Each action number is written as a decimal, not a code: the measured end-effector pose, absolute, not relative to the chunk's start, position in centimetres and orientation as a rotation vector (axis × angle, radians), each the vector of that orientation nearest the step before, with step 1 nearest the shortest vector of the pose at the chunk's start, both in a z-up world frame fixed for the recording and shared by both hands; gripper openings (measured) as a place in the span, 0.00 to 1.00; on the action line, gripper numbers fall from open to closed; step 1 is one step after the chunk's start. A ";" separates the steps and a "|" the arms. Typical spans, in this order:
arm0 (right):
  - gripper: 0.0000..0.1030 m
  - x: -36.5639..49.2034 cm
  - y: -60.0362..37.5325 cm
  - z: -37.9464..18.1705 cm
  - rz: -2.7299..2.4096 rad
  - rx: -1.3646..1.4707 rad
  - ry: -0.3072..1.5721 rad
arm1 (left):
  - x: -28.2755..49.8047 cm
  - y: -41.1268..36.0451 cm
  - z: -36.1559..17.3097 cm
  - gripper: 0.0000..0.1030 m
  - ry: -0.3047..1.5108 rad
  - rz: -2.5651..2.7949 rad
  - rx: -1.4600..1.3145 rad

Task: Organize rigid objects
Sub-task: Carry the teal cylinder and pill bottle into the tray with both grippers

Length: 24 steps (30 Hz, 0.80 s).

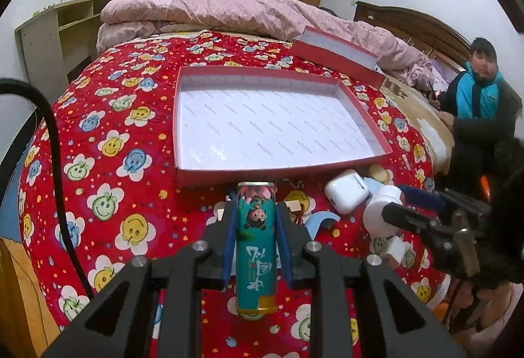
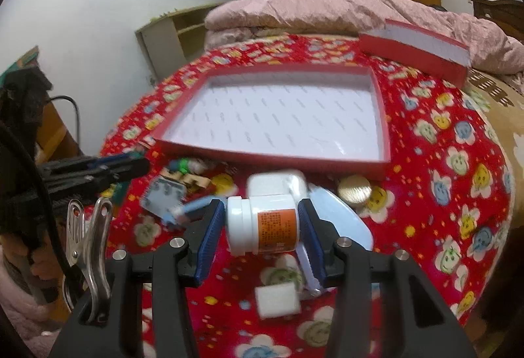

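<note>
My left gripper (image 1: 256,210) is shut on a teal can (image 1: 256,246) with a cartoon print, held lengthwise just before the near wall of the empty red box (image 1: 285,170). My right gripper (image 2: 262,214) holds a white pill bottle (image 2: 263,227) with an orange label lying sideways between its blue pads; the right pad touches it, a small gap shows at the cap side. The red box (image 2: 268,158) lies just beyond. The right gripper with the bottle (image 1: 381,210) also shows in the left wrist view.
Loose items lie on the red flowered bedspread: a white earbud case (image 1: 347,191), a gold lid (image 2: 354,190), a white block (image 2: 277,300), a light blue piece (image 2: 340,214), small toys (image 2: 183,174). The box lid (image 1: 337,55) leans on the pink quilt. A person (image 1: 478,96) sits at the right.
</note>
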State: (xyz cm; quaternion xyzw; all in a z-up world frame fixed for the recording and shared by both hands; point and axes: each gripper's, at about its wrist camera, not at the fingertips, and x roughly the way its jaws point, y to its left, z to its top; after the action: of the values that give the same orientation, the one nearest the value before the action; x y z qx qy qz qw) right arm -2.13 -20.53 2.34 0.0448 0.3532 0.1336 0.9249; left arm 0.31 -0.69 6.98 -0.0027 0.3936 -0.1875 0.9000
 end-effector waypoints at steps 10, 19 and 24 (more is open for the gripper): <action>0.46 -1.5 -21.3 0.9 0.256 0.100 0.767 | 0.4 -0.8 6.7 0.23 0.819 -0.396 0.001; 0.46 0.6 -21.9 4.9 0.176 0.050 0.684 | 3.2 -1.7 8.5 0.23 0.780 -0.374 0.035; 0.46 3.8 -22.9 5.2 0.131 0.063 0.701 | 6.3 -2.4 9.3 0.23 0.788 -0.325 0.057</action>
State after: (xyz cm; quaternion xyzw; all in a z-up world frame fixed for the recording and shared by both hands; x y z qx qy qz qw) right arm 3.81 -22.94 5.18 0.0310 0.3432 0.0640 0.9366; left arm 6.33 -2.41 9.26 0.0278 0.3823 -0.1575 0.9101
